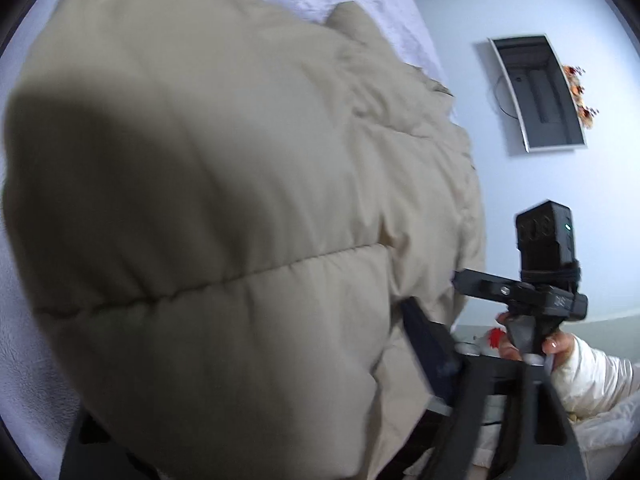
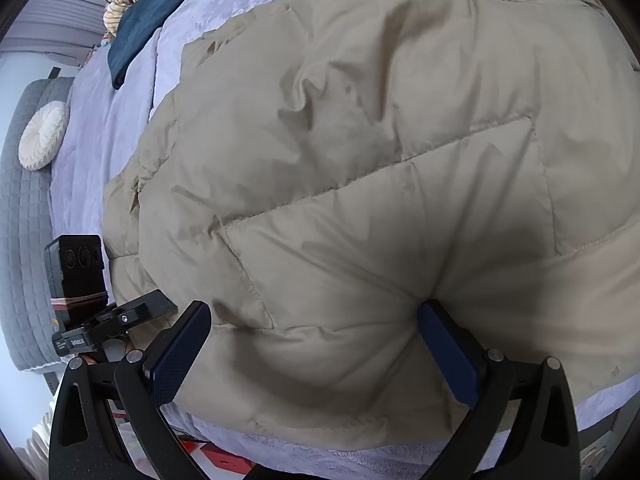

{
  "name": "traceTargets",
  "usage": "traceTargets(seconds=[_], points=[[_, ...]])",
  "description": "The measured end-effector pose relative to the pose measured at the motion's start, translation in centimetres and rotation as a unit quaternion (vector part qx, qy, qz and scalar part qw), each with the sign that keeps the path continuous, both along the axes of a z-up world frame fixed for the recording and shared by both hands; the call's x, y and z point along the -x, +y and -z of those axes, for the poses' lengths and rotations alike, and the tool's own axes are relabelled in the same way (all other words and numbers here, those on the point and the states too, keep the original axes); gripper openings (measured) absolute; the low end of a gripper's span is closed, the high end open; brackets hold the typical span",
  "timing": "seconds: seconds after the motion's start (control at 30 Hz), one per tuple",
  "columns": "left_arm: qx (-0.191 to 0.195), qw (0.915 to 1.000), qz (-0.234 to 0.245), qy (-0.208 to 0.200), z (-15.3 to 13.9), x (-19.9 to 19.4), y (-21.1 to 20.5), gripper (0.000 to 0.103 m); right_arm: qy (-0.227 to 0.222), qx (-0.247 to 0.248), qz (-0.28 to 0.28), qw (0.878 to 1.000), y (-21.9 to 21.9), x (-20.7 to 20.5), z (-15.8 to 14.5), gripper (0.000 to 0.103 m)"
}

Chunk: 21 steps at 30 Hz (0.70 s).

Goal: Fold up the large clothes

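Note:
A large beige puffer jacket [image 1: 224, 184] lies on the bed and fills both views. In the left wrist view its padded bulk sits between the fingers of my left gripper [image 1: 248, 360]. The right pad [image 1: 424, 344] presses against the fabric, and the left finger is hidden under it. In the right wrist view my right gripper [image 2: 314, 312] stands wide, with the jacket's [image 2: 360, 160] puffy hem bulging between both blue pads [image 2: 448, 356]. The fabric creases where they press.
The bed has a lavender cover [image 2: 100, 128] with a navy blanket [image 2: 160, 8] near its head. Beside it stand a grey quilted piece [image 2: 20, 240] and a round white cushion [image 2: 42, 136]. A hand in a white sleeve [image 1: 588, 376] holds the other gripper's body [image 1: 540, 292]. A framed panel [image 1: 536, 92] hangs on the wall.

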<state>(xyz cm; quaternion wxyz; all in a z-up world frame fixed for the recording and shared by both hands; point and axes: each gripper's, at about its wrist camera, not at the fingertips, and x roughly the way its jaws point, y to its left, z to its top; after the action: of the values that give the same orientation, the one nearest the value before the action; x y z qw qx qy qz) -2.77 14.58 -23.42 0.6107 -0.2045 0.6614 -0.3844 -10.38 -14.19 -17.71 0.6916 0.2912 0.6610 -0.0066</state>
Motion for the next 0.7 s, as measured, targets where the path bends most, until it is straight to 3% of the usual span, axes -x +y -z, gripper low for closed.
traceTargets(seconds=[0.07, 0.13, 0.27, 0.43, 0.6, 0.67, 0.7], points=[[0.009, 0.9998, 0.012, -0.016, -1.4, 0.3, -0.5, 0.044, -0.001, -0.002, 0.003, 1.0, -0.1, 0.0, 0.0, 0.103], [0.024, 0.9994, 0.013, -0.021, -2.8, 0.4, -0.7, 0.04, -0.002, -0.005, 0.007, 1.0, -0.2, 0.0, 0.0, 0.103], [0.032, 0.9991, 0.0, -0.027, -4.9, 0.6, -1.0, 0.04, -0.004, -0.011, 0.015, 1.0, -0.6, 0.1, 0.0, 0.103], [0.009, 0.9992, -0.005, -0.039, -6.4, 1.4, -1.3, 0.04, -0.012, -0.036, 0.023, 0.999, -1.2, 0.5, -1.1, 0.103], [-0.001, 0.9994, -0.014, -0.032, -7.2, 1.5, -1.1, 0.04, -0.074, -0.028, 0.05, 0.996, -3.4, 1.6, -4.5, 0.101], [-0.011, 0.9993, -0.017, -0.033, -7.9, 1.6, -1.4, 0.04, -0.093, -0.012, 0.061, 0.994, -4.5, 1.7, -5.3, 0.077], [-0.015, 0.9991, -0.018, -0.034, -8.3, 1.8, -1.3, 0.04, -0.092, -0.004, 0.063, 0.994, -5.0, 1.5, -5.2, 0.044]])
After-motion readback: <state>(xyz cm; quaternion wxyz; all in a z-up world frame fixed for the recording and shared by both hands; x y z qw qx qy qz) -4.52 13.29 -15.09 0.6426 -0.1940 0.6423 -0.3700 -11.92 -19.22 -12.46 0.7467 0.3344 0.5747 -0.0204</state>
